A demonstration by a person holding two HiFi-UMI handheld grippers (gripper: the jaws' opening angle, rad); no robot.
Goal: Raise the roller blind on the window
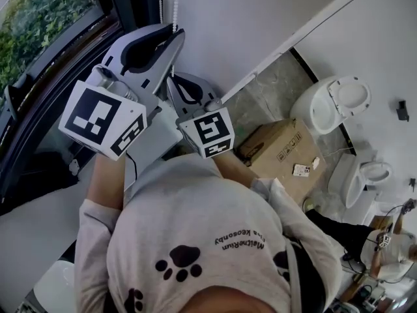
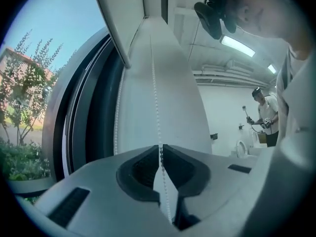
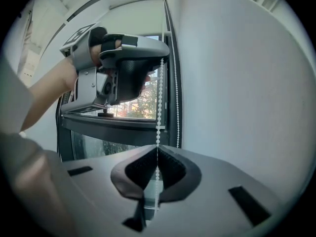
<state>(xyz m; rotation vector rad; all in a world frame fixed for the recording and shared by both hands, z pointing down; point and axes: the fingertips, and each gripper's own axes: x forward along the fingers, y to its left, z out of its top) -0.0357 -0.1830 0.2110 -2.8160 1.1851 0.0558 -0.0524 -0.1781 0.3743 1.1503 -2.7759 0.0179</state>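
Note:
A white bead chain (image 3: 159, 102) hangs in two strands beside the dark-framed window (image 3: 123, 125). My right gripper (image 3: 157, 158) is shut on the nearer strand, which runs straight down between its dark pads. Directly above it on that strand is my left gripper (image 3: 161, 58). In the left gripper view its jaws are pinched on the chain (image 2: 157, 98) at the tips, so my left gripper (image 2: 161, 152) is shut on it. The second strand (image 2: 116, 117) hangs free near the frame. From the head view, the left gripper (image 1: 173, 34) sits above the right gripper (image 1: 171, 79).
A white wall (image 1: 247, 25) stands right of the window (image 1: 45, 25), with trees outside. Below on the floor are a cardboard box (image 1: 280, 152) and two toilets (image 1: 332, 103) (image 1: 365, 175). Another person (image 2: 264, 115) stands far back in the room.

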